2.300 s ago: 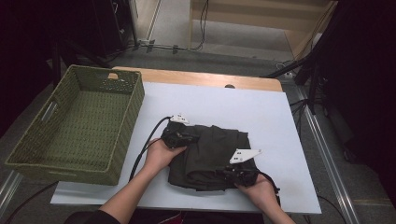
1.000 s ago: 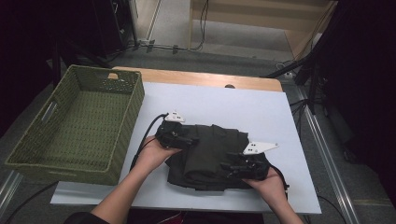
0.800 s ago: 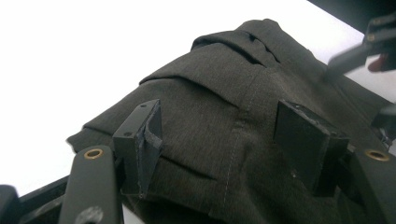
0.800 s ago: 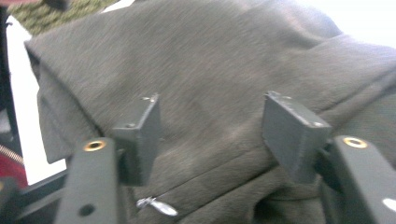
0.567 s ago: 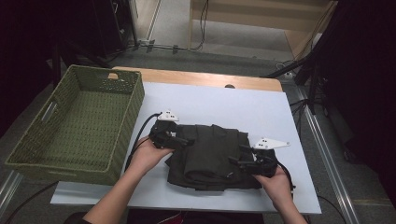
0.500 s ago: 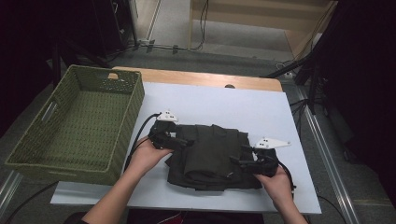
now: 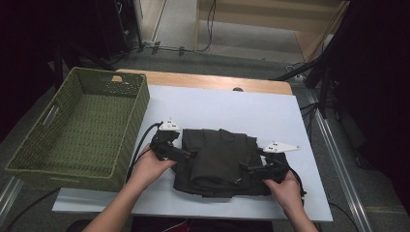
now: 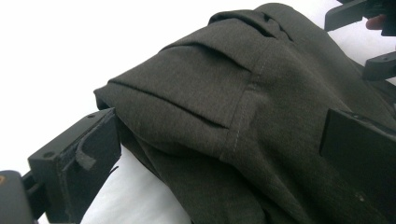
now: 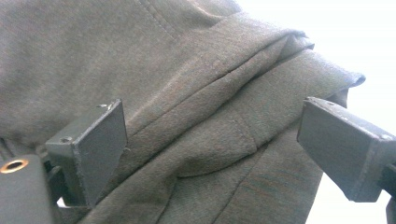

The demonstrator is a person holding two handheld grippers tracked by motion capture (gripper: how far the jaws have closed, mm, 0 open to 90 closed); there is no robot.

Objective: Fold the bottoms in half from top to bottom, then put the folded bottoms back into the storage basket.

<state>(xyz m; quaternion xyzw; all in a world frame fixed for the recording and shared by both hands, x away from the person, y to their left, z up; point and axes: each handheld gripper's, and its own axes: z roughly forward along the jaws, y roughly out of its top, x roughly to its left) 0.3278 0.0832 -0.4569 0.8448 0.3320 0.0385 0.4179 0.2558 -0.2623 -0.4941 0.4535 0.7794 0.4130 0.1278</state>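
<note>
Lying between open tongs | folded dark garment | white table

one garment, one basket, two tongs — left, right

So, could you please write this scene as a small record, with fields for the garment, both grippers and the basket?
garment: dark folded garment, flat on the white table cover
left gripper: open, jaws on either side of the garment's left edge
right gripper: open, jaws on either side of the garment's right edge
basket: green woven basket, left of the garment, nothing visible inside
</note>
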